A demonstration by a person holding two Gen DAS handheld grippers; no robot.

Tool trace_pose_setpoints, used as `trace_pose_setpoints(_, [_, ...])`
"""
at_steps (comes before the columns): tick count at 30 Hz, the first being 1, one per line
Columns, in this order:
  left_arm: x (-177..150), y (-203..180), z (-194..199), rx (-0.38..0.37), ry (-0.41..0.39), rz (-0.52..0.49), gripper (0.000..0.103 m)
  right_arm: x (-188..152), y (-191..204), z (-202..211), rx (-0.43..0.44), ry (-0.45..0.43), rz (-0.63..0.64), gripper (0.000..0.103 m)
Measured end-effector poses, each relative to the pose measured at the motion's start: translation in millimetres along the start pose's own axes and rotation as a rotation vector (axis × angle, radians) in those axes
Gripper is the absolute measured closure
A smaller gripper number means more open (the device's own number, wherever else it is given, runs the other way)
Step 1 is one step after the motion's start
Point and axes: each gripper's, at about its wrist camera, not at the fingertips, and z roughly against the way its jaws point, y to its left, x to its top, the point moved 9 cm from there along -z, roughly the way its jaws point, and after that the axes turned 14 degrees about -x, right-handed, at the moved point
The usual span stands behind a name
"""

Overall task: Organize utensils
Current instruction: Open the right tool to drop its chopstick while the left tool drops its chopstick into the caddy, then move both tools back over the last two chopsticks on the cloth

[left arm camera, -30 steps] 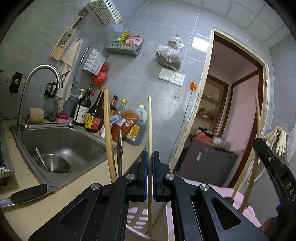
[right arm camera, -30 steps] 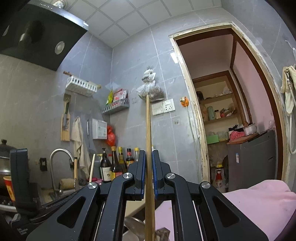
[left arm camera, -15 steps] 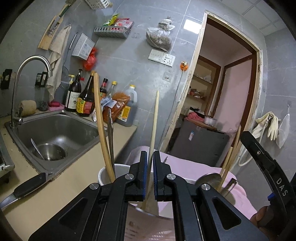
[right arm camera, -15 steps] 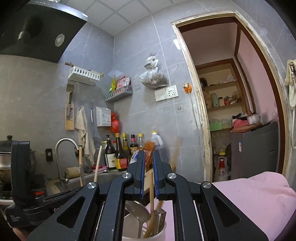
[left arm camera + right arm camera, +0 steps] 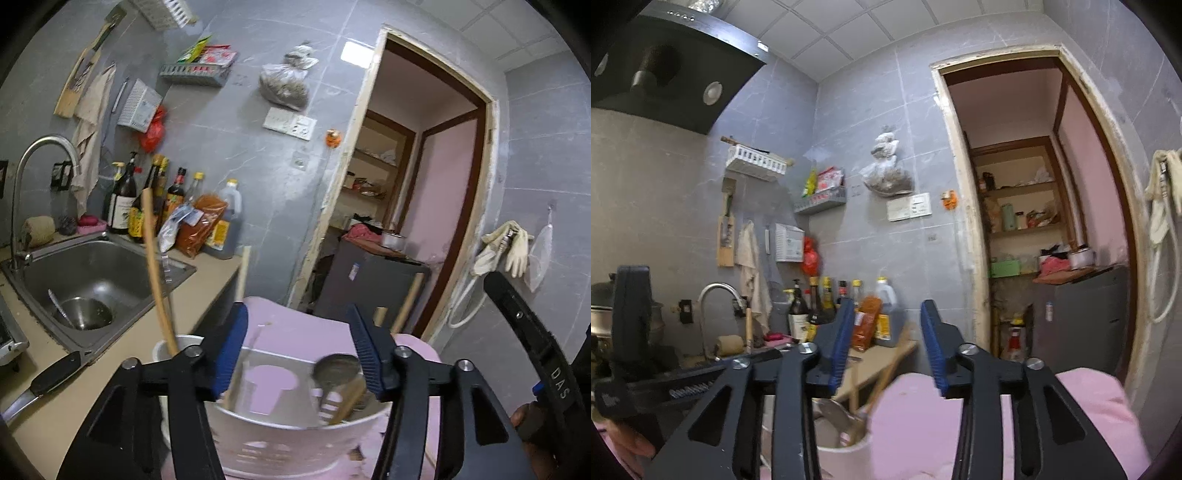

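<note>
Chopsticks released since earlier; left gripper [image 5: 297, 347] and right gripper [image 5: 884, 345] jaws opening, empty, near-level above holder [image 5: 288, 439].

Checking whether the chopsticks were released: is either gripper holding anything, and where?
Nothing held. Left gripper and right gripper are both opening, nothing between the fingers.

The lower ends of the wooden utensil handles [image 5: 157, 280] were hidden inside the white cylindrical holder [image 5: 162, 349]. The pale pink slotted plastic basket [image 5: 295, 439] was blurred and partly covered by the black fingers [image 5: 192, 402] in the left wrist view. The black-handled knife [image 5: 48, 376] was cut off at the picture's left edge. Bottle labels [image 5: 799, 326] were too small to be read.
</note>
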Motion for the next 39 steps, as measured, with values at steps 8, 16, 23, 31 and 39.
trace_pose_setpoints(8, [-10, -50, -8, -0.069, 0.026, -0.063, 0.025, 1, -56, 27, -0.106, 0.029, 0.024, 0.050])
trace_pose_setpoints(16, [-41, -85, -25, -0.116, 0.100, -0.082, 0.008, -11, -105, 50, -0.189, 0.090, 0.064, 0.028])
trace_pose_setpoints(23, [-79, -106, -42, -0.147, 0.215, -0.110, 0.008, -41, -135, 61, -0.235, 0.201, 0.107, 0.019])
trace_pose_setpoints(31, [-131, -114, -58, -0.142, 0.390, -0.119, 0.008, -92, -161, 70, -0.271, 0.408, 0.142, 0.017])
trace_pose_setpoints(39, [-176, -107, -75, -0.091, 0.580, -0.115, 0.008, -126, -170, 74, -0.273, 0.571, 0.158, 0.017])
